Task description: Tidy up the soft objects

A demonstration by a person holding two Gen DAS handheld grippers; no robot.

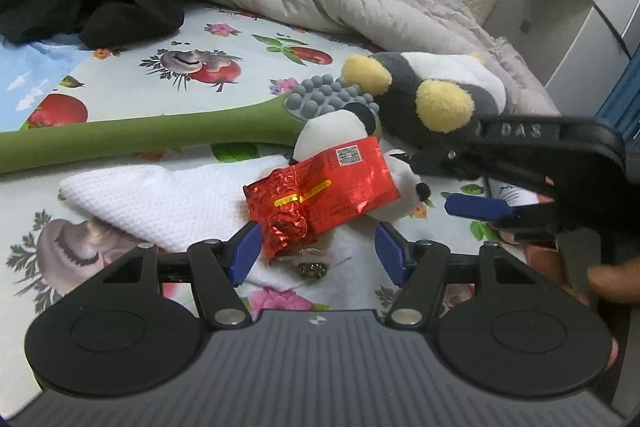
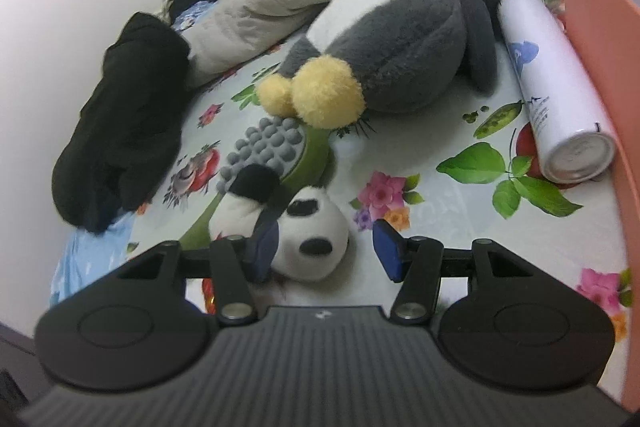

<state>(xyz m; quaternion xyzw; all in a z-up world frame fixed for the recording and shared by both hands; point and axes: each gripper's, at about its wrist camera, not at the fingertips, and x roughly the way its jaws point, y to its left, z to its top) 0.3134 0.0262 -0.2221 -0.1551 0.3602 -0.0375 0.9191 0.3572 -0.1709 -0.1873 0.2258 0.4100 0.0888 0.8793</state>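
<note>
Right wrist: right gripper [image 2: 326,251] parted, unclenched, left pad [image 2: 264,247] beside panda plush [image 2: 308,231].

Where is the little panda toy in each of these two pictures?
Left wrist view: the panda plush lies centre, partly under a red foil packet.
Right wrist view: the panda plush sits low centre, between the tongs.
Shared landmark: the grey-studded massager head just behind it.

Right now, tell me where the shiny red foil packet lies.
In the left wrist view the shiny red foil packet lies centre frame, draped over the small black-and-white plush panda, its lower end on the white waffle-textured cloth.
</note>
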